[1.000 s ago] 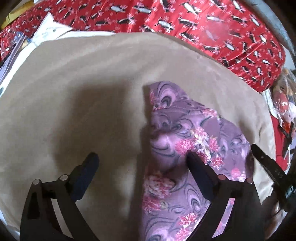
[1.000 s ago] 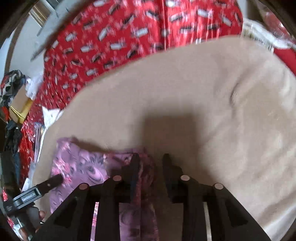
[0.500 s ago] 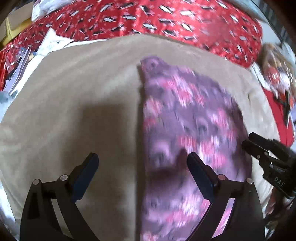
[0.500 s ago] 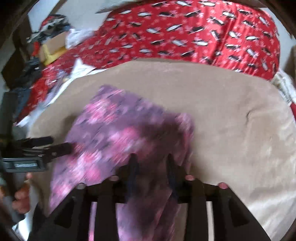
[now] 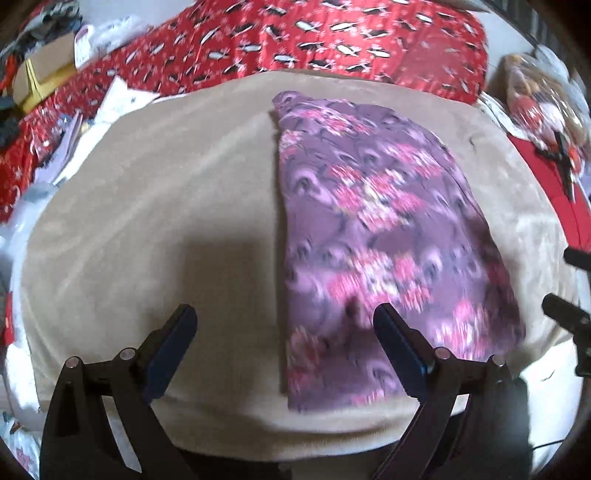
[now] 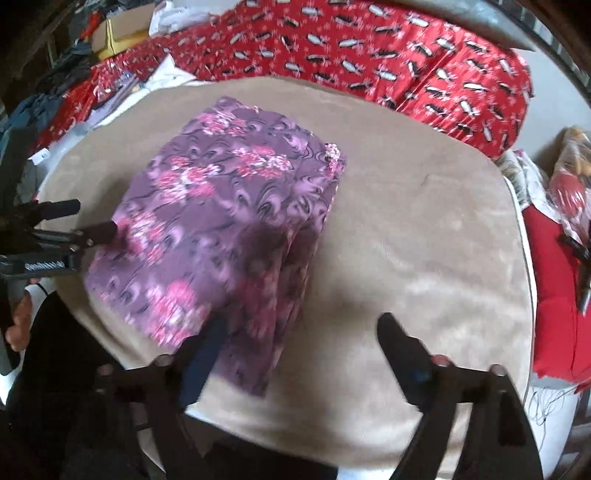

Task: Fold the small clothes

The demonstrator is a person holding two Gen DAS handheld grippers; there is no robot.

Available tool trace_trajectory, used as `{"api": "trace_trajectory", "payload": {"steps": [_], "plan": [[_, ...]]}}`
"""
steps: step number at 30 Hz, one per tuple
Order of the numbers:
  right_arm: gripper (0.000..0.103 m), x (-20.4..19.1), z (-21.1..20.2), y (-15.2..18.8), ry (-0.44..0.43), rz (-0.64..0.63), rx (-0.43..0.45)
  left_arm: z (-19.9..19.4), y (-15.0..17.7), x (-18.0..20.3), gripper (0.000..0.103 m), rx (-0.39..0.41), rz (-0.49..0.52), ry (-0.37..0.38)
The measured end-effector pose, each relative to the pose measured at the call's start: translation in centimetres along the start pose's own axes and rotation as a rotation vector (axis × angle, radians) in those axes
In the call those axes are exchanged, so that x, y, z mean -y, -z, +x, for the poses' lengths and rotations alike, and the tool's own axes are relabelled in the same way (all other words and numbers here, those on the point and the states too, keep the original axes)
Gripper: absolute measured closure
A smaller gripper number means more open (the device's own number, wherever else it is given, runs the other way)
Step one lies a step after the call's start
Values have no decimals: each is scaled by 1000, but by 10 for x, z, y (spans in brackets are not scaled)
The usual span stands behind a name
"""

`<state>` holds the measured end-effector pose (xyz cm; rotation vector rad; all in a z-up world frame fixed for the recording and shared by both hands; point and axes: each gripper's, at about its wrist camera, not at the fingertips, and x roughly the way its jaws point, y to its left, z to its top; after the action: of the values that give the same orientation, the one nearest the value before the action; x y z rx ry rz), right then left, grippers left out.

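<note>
A purple garment with pink flowers [image 5: 376, 236] lies folded flat on a beige pad [image 5: 166, 206]; it also shows in the right wrist view [image 6: 221, 229]. My left gripper [image 5: 284, 332] is open and empty, above the garment's near left edge. My right gripper [image 6: 299, 339] is open and empty, above the garment's near right corner. The left gripper's fingers also show in the right wrist view [image 6: 62, 208], at the garment's left side. The right gripper's fingers show at the right edge of the left wrist view [image 5: 565, 314].
The beige pad [image 6: 424, 240] lies on a red cloth printed with penguins [image 5: 332, 33]. Papers and a cardboard box [image 5: 40, 70] clutter the far left. A bag with red items [image 5: 535, 107] sits at the far right. The pad's near edge is just below the grippers.
The right gripper has let go of the garment and opened. The garment, bunched and lifted a second ago, now lies folded flat. Both grippers have pulled back toward the pad's near edge.
</note>
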<state>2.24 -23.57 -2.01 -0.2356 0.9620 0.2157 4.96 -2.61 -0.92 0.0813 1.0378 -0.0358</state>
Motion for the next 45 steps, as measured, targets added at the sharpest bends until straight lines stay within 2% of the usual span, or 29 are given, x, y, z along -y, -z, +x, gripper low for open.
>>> {"api": "trace_trajectory", "payload": {"steps": [6, 8, 11, 29, 35, 45], "plan": [[8, -15, -19, 27, 50, 39, 75, -13, 22, 19, 5, 50, 106, -48], [7, -19, -24, 33, 33, 61, 102, -18, 26, 22, 5, 64, 117, -35], [6, -22, -29, 39, 53, 76, 117, -25, 31, 19, 5, 59, 96, 0], [6, -25, -28, 47, 43, 150, 86, -45, 42, 29, 5, 81, 104, 66], [6, -22, -29, 47, 39, 174, 87, -64, 42, 37, 5, 139, 126, 97], [6, -14, -34, 52, 34, 227, 94, -74, 44, 49, 5, 155, 149, 126]]}}
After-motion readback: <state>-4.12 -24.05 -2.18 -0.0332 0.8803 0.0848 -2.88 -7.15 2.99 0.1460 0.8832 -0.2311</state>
